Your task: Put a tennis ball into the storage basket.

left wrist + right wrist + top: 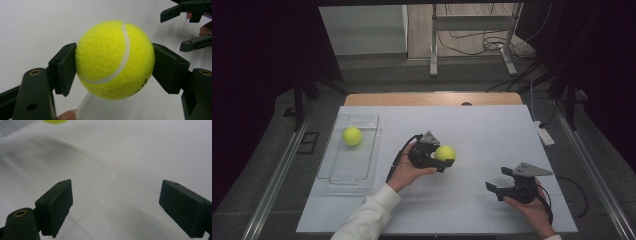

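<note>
A yellow tennis ball point(115, 60) sits squeezed between the two black jaws of my left gripper point(447, 161), held a little above the white table near its middle; the same ball point(445, 152) shows in the high view. A second tennis ball point(352, 136) lies inside a clear plastic tray point(337, 172) at the left. My right gripper point(498, 180) hovers low over the front right of the table, jaws wide apart with nothing between them. In the right gripper view, its fingers point(56, 205) frame bare table, and the held ball's lower edge point(53, 121) peeks in at the top.
The white table top point(492, 130) has faint seam lines. A white power strip point(544, 134) lies at its right edge. Beyond the table stand metal frame legs point(433, 45) and loose cables on the floor.
</note>
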The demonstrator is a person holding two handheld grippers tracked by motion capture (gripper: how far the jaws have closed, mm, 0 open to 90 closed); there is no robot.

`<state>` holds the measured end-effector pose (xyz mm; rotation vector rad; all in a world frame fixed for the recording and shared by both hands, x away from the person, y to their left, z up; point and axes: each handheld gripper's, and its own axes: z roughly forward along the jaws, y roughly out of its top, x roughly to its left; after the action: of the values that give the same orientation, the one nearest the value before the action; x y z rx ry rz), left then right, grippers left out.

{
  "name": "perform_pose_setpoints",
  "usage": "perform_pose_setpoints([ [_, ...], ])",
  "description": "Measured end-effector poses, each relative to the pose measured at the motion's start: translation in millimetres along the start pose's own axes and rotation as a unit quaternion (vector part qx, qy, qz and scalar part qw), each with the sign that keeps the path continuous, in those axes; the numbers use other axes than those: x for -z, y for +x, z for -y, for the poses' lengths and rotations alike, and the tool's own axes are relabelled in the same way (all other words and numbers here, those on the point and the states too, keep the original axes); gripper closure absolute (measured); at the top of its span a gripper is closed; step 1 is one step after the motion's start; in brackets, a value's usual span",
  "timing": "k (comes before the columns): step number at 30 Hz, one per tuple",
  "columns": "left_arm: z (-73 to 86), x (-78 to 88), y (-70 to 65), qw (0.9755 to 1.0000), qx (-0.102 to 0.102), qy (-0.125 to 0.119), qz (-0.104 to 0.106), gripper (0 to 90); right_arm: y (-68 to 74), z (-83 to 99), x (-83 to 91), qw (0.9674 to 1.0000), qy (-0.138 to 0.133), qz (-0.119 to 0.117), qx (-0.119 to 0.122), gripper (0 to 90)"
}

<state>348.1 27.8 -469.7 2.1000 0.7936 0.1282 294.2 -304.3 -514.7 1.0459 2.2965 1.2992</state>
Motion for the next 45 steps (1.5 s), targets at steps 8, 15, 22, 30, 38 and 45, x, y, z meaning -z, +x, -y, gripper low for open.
perform_pose_setpoints([
  [8,3.5,4.3,1.5,1.0,0.001,-0.003,-0.002,26.9,0.1,0.0,0.3,1.0,-0.001,0.0,0.0,12.5],
  [15,9.5,10.8,4.1,0.9999,0.006,-0.006,-0.008,26.9,0.1,0.0,0.2,1.0,-0.001,0.001,0.0,12.5],
  [22,15.2,20.0,5.6,0.9998,0.007,-0.01,-0.014,27.0,0.4,0.1,0.5,1.0,0.0,0.002,-0.001,12.5],
  [30,19.9,31.9,7.0,0.9996,0.01,-0.017,-0.023,26.9,1.1,-0.1,0.9,1.0,-0.002,0.002,0.0,12.5],
  [38,24.0,39.6,8.0,0.9994,0.011,-0.021,-0.027,27.0,1.1,0.0,0.9,1.0,-0.001,0.003,0.0,12.5],
  [45,30.1,47.6,11.2,0.9989,0.013,-0.022,-0.039,26.9,1.0,0.0,1.2,1.0,-0.001,0.004,0.001,12.5],
])
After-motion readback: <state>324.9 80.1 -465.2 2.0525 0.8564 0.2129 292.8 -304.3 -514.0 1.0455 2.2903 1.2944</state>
